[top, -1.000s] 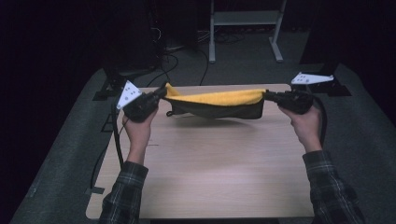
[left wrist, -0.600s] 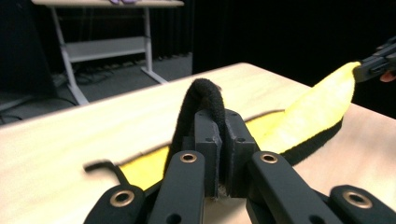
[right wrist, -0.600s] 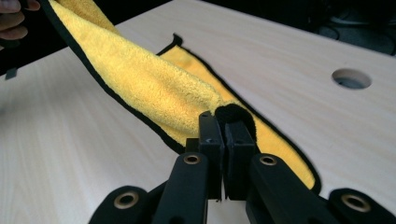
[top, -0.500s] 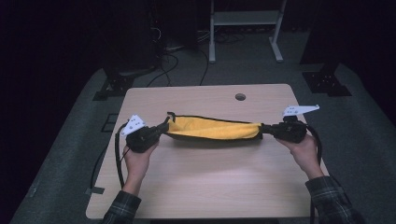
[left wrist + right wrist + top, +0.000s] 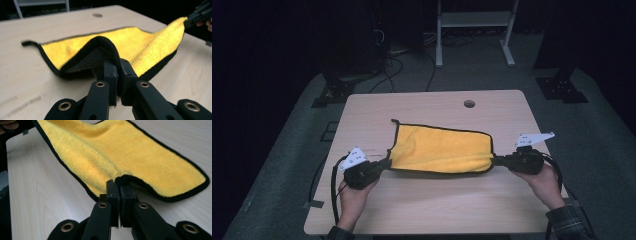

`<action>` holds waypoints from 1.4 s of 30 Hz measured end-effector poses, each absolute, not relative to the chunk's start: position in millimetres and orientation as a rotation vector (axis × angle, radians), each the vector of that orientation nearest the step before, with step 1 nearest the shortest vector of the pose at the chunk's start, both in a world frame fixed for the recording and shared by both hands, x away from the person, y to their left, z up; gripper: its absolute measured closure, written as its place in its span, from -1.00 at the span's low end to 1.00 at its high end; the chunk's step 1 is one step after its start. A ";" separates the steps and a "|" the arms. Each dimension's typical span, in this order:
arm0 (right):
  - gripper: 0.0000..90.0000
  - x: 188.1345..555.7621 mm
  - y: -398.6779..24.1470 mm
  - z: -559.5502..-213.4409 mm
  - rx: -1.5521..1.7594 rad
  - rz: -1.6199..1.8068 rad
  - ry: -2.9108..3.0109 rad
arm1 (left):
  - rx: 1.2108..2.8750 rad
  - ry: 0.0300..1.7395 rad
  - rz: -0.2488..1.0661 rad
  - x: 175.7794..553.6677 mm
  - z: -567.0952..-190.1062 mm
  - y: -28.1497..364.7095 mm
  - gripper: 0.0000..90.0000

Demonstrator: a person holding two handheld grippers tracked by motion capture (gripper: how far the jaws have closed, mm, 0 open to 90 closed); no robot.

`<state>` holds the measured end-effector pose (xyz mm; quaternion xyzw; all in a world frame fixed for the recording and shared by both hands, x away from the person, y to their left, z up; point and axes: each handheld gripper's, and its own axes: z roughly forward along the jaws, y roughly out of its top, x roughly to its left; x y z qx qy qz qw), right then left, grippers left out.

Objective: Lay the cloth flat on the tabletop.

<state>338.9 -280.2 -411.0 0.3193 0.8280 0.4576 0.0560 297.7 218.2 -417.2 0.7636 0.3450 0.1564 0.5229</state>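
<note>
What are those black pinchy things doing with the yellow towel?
A person holds a black claw in each hand. The left claw is shut on one near corner of the fluffy yellow cloth with black edging, and the right claw is shut on the other. The far part of the cloth lies on the pale wooden table, while the pinched corners are lifted a little above it.

Yellow fuzzy cloth [image 5: 442, 150] with black trim, mid-frame on the table. Stretched flat-ish, near corners pinched up.
</note>
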 end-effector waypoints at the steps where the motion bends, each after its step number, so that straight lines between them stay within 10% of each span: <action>1: 0.93 335.5 -280.1 -413.0 0.964 1.375 2.524 | 1.835 0.827 0.369 295.5 -418.8 218.5 0.90; 22: 0.93 316.3 -290.8 -430.7 0.999 1.280 2.588 | 1.979 0.828 0.261 254.4 -443.0 209.6 0.76; 32: 0.53 313.0 -296.5 -428.0 1.007 1.290 2.529 | 1.973 0.845 0.374 250.8 -435.2 217.0 0.33; 42: 0.45 294.9 -298.9 -442.1 0.995 1.252 2.581 | 2.025 0.851 0.404 258.4 -438.4 223.2 0.35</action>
